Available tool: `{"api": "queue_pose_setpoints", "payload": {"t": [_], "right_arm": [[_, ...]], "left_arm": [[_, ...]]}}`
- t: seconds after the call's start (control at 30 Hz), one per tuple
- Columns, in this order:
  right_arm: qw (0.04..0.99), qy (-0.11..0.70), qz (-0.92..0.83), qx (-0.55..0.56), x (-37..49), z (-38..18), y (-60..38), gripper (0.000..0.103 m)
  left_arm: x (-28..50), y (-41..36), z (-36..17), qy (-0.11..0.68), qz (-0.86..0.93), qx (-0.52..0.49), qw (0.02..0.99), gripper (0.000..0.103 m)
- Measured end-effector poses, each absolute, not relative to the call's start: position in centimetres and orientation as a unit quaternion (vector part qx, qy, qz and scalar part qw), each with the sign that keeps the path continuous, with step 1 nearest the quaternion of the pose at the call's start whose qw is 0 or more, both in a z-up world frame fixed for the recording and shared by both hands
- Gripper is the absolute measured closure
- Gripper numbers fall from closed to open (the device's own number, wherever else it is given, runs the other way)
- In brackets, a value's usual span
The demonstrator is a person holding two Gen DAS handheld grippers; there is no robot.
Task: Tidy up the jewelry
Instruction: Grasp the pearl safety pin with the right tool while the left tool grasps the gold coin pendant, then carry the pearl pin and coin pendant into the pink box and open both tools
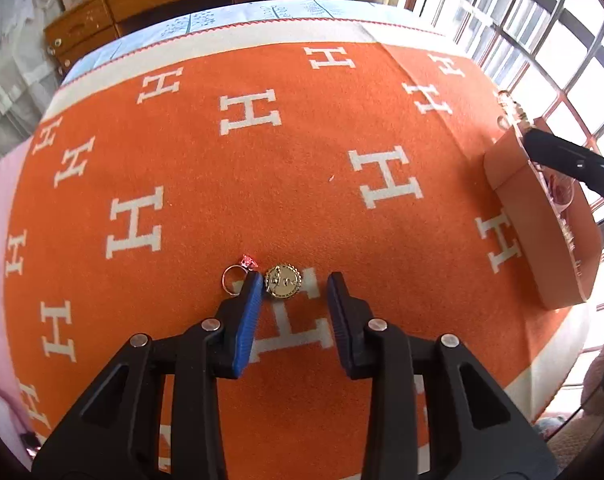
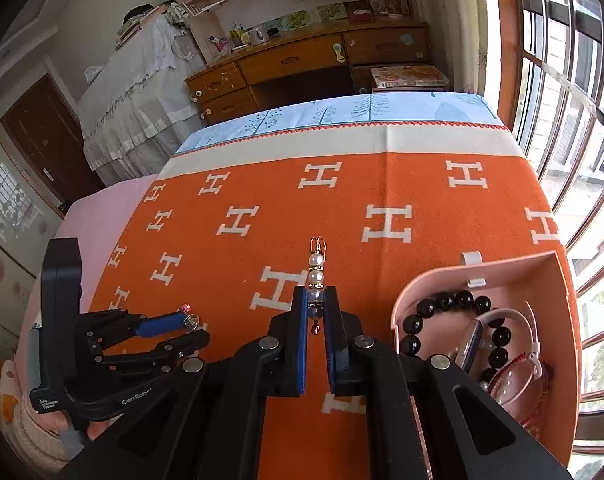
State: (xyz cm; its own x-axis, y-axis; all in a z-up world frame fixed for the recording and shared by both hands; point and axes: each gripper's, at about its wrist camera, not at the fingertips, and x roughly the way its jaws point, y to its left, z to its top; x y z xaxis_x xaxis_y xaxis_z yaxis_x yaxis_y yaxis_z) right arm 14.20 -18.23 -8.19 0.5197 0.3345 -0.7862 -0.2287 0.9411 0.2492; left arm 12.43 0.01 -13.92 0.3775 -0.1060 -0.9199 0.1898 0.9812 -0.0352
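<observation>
My right gripper (image 2: 317,293) is shut on a dangling pearl earring (image 2: 316,270) with a copper hook, held above the orange blanket just left of the pink jewelry box (image 2: 514,276). In the left wrist view that earring (image 1: 510,109) hangs over the box's (image 1: 542,232) far end. My left gripper (image 1: 295,280) is open and points down at the blanket. A round gold pendant (image 1: 283,282) lies between its fingers, close to the left pad and apart from the right one. A ring with a pink stone (image 1: 233,278) lies just outside the left finger.
The box holds a black bead bracelet (image 2: 446,300), a white bangle (image 2: 514,316) and a red-and-white bracelet. The orange blanket with white H letters (image 1: 261,180) covers the bed. A wooden desk (image 2: 302,60) stands beyond it, and windows run along the right.
</observation>
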Motion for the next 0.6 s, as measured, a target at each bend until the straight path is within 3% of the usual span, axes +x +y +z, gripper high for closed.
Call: {"api": "queue_pose_setpoints", "payload": {"t": [0.13, 0.23, 0.6], "right_arm": [[0.868, 0.459, 0.167, 0.083, 12.7, -8.1, -20.2, 0.096], [0.871, 0.453, 0.166, 0.095, 11.8, -8.1, -21.3, 0.096], [0.885, 0.417, 0.163, 0.132, 8.1, -6.7, -25.6, 0.096]], "left_arm": [[12.7, -0.3, -13.9, 0.556, -0.088, 0.052, 0.825, 0.074], [12.9, -0.2, -13.8, 0.558, -0.081, 0.058, 0.824, 0.087], [11.2, -1.4, -12.6, 0.547, -0.080, 0.053, 0.832, 0.087]]}}
